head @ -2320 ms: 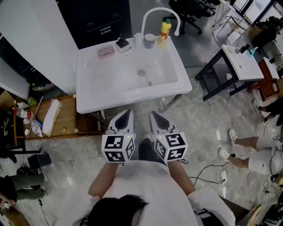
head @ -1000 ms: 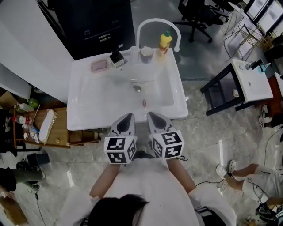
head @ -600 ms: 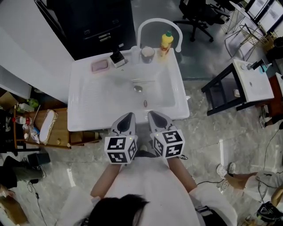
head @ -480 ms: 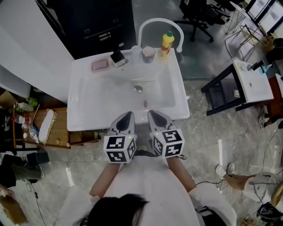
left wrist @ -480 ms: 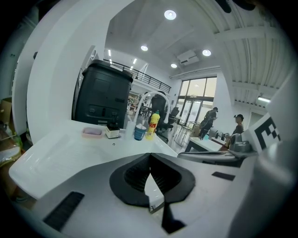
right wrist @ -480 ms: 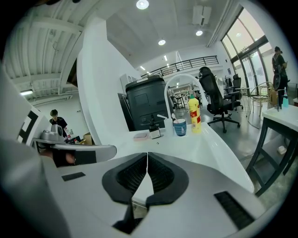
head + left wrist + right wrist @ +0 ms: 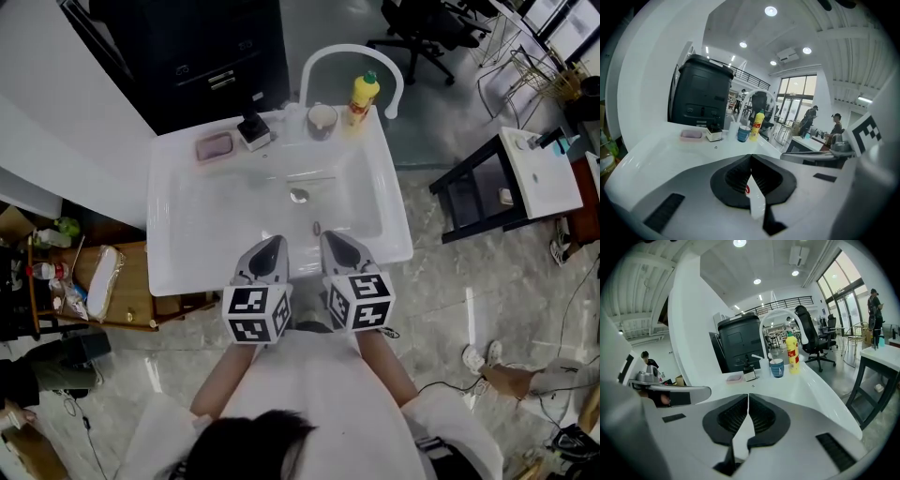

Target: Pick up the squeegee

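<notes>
Tongs: left tongs (image 7: 270, 246) clenched tip to tip, nothing between them, held over the near rim of the sink (image 7: 169, 234); right tongs (image 7: 335, 242) likewise clenched and empty, just beside the left pair

Squeegee (image 7: 254, 129): taken to be the small black-topped white piece on the sink's back ledge, well apart from both tongs; too small to be certain

Handling, as judged: light; stiff plastic body with a soft rubber edge; not fragile. The glazed ledge looks slick, so a nudge may send it skidding. Best hold is across the black top or handle, taken from the front, not by the blade

Around it:
- pink dish (image 7: 214, 147), near on its left
- cup (image 7: 322, 117) and yellow bottle (image 7: 362, 96), on its right
- arched white tap (image 7: 349, 52), over cup and bottle
- drain (image 7: 299, 195) in the basin, and a small dark item (image 7: 316, 228) near the front wall, not identifiable
- black cabinet (image 7: 187, 47) behind the sink

In the way: only open basin lies between tongs and ledge. Dish and cup flank the piece closely, so a wide-open approach risks knocking either; one pair must unclench first
</notes>
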`<state>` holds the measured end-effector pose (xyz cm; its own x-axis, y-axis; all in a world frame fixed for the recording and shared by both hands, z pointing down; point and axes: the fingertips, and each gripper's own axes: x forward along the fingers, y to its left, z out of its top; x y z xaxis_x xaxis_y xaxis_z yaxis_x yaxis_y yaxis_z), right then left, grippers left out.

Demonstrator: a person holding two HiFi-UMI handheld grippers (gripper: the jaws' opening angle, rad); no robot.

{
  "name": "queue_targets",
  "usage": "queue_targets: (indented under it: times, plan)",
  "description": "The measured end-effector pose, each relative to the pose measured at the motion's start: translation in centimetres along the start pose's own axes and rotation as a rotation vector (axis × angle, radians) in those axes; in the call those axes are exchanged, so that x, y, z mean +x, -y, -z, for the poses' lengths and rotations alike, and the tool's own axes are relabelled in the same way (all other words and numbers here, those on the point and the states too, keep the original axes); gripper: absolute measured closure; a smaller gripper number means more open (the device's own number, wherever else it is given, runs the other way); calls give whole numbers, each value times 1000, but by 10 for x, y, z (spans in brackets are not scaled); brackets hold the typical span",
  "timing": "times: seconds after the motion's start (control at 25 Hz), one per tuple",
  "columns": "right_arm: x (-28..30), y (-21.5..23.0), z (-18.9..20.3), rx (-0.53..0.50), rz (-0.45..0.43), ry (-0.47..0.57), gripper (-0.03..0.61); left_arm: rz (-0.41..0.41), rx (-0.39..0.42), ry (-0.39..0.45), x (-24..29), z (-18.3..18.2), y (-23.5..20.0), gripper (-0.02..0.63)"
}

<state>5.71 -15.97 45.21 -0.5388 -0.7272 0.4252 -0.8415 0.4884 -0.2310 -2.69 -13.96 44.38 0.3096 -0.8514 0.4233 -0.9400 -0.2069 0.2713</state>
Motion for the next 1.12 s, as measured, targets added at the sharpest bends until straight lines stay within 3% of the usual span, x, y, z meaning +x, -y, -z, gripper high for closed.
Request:
queue_targets:
  times: [0.36,0.44,0.52,0.6,1.12]
  plan:
    - [49,8,-12,-32,26,-53,546,11,-24,-16,34,-18,-32,589]
    - [61,10,-12,-28,26,-71,522,9,-28,-19,42,-21,-39,589]
    - [73,12,-11,-20,19,-97,439,6,-32,-21,50,-25,-47,589]
    - [84,15,-9,-14,22,-121,420,7,-34,-24,58,-30,-54,589]
    - [148,45,13,24,61,-258,382,13,-43,-73,104,-39,-90,589]
